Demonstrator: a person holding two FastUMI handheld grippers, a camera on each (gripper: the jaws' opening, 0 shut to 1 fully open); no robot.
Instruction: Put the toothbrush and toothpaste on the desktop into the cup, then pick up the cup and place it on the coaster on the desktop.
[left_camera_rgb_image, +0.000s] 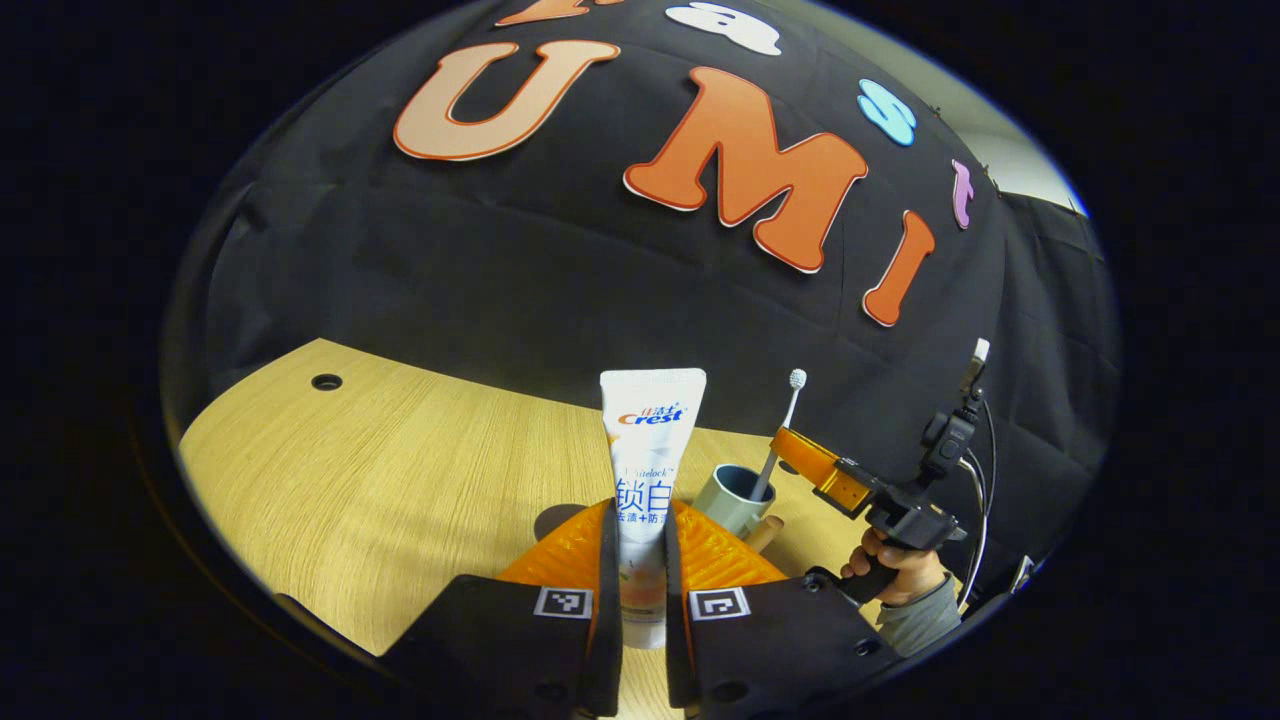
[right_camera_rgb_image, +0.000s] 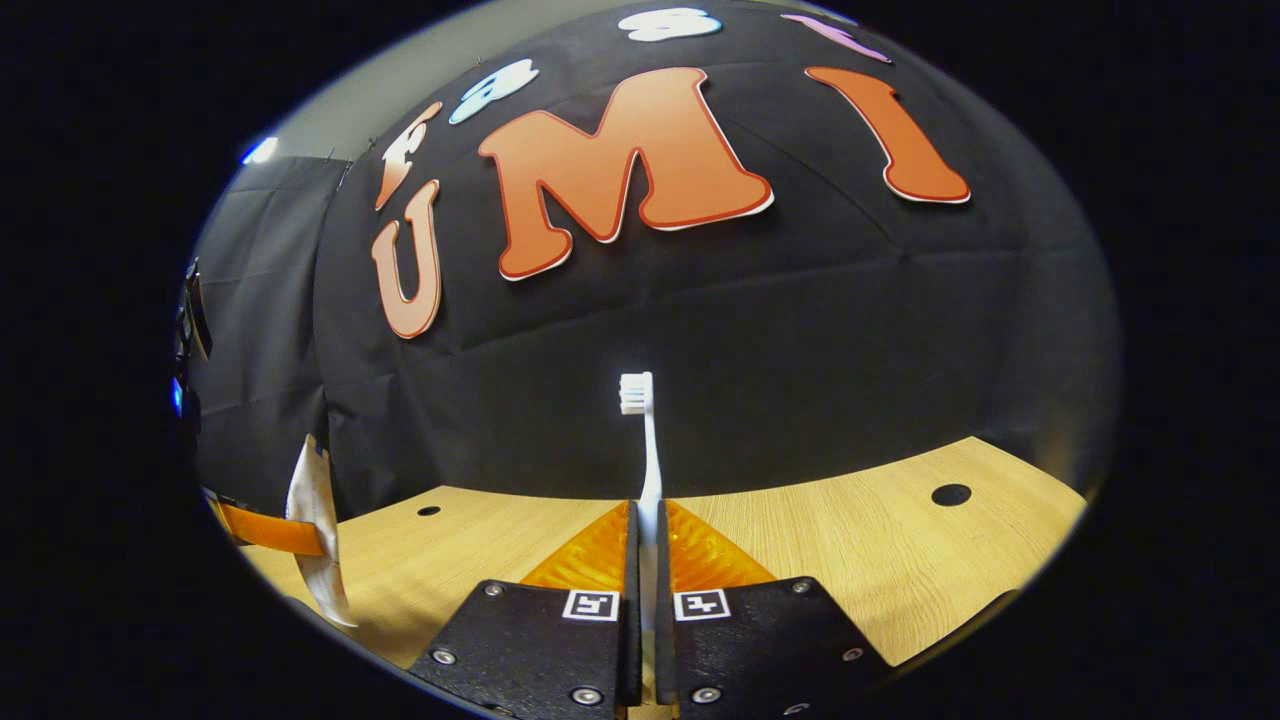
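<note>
One toothpaste (left_camera_rgb_image: 647, 470), one toothbrush (right_camera_rgb_image: 646, 450), one cup (left_camera_rgb_image: 733, 497), two grippers.

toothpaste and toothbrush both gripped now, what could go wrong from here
1. The left gripper pinches the toothpaste near its lower end, so the tall tube could tilt or slip.
2. The right gripper holds the toothbrush with its handle dipping into the cup; a sideways nudge may tip the cup.
3. Both grippers near one cup could collide.
</note>
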